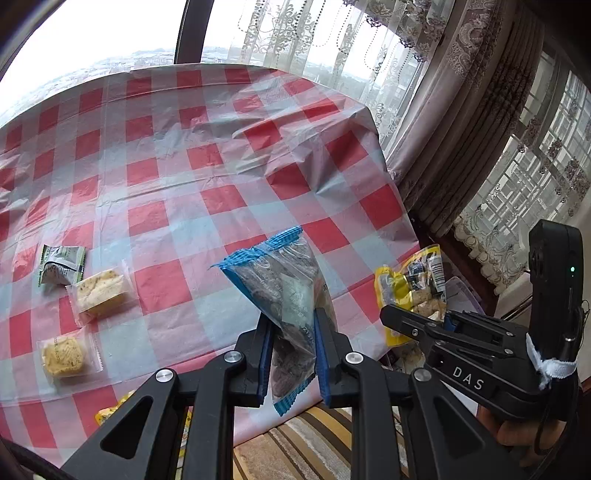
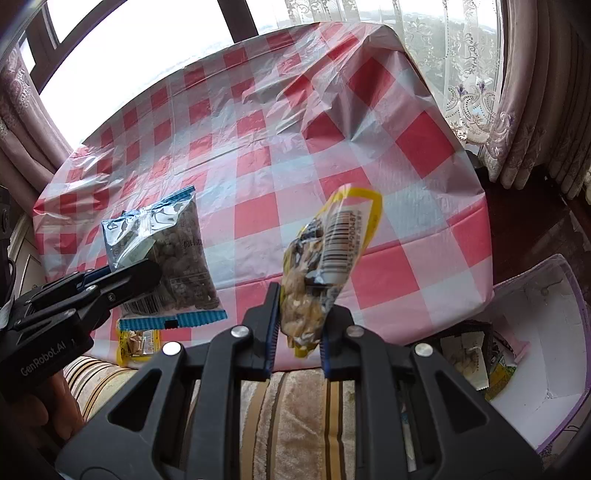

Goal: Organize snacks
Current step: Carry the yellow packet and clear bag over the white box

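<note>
A blue-edged snack bag [image 1: 291, 295] is clamped in the left gripper [image 1: 291, 350] and a yellow-edged snack bag [image 2: 325, 266] in the right gripper [image 2: 298, 332], both raised at the lower centre of the frame before the checkered tablecloth [image 1: 207, 147], where three small packets [image 1: 98, 291] are seen at left, while a white box [image 2: 554, 332] is seen at lower right.

A red-and-white checked tablecloth [image 1: 207, 155] covers the table, with lace curtains [image 1: 295, 33] behind.
</note>
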`<move>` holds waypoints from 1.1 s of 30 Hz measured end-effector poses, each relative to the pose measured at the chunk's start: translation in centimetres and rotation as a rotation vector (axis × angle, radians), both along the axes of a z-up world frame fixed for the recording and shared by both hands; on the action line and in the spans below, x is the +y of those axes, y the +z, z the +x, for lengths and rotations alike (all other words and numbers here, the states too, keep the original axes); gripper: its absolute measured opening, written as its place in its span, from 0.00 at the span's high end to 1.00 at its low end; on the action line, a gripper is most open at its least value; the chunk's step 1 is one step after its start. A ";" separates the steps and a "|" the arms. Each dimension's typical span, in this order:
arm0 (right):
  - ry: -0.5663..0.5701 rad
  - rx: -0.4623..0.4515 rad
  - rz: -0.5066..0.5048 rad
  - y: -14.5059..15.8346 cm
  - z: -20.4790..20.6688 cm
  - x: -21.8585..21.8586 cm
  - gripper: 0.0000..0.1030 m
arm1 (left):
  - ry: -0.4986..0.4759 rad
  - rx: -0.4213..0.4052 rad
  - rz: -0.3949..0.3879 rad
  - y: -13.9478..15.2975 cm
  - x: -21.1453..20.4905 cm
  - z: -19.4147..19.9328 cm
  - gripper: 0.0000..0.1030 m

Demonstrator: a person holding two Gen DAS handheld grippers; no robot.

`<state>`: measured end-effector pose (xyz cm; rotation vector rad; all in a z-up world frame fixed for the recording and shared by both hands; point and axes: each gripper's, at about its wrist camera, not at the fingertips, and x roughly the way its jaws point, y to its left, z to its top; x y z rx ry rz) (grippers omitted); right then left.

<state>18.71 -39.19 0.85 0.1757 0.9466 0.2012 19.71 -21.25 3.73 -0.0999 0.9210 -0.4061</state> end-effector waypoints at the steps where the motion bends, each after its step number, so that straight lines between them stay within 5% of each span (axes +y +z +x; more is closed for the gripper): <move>1: -0.016 0.001 0.000 0.0 -0.3 -0.9 0.79 | -0.022 0.001 0.007 0.0 -0.9 0.0 0.80; 19: -0.344 0.103 0.039 -5.9 -6.5 -16.9 0.79 | -0.422 0.152 0.184 -3.6 -17.3 -3.6 0.79; 28: -0.438 0.201 0.060 -9.4 -8.4 -20.1 0.72 | -0.546 0.302 0.253 -6.3 -21.2 -5.3 0.77; 29: -0.446 0.212 0.059 -9.7 -8.6 -20.4 0.62 | -0.547 0.308 0.258 -6.4 -21.3 -5.4 0.77; 33: -0.468 0.211 0.067 -9.5 -9.2 -21.3 0.61 | -0.506 0.305 0.262 -6.1 -20.8 -5.2 0.70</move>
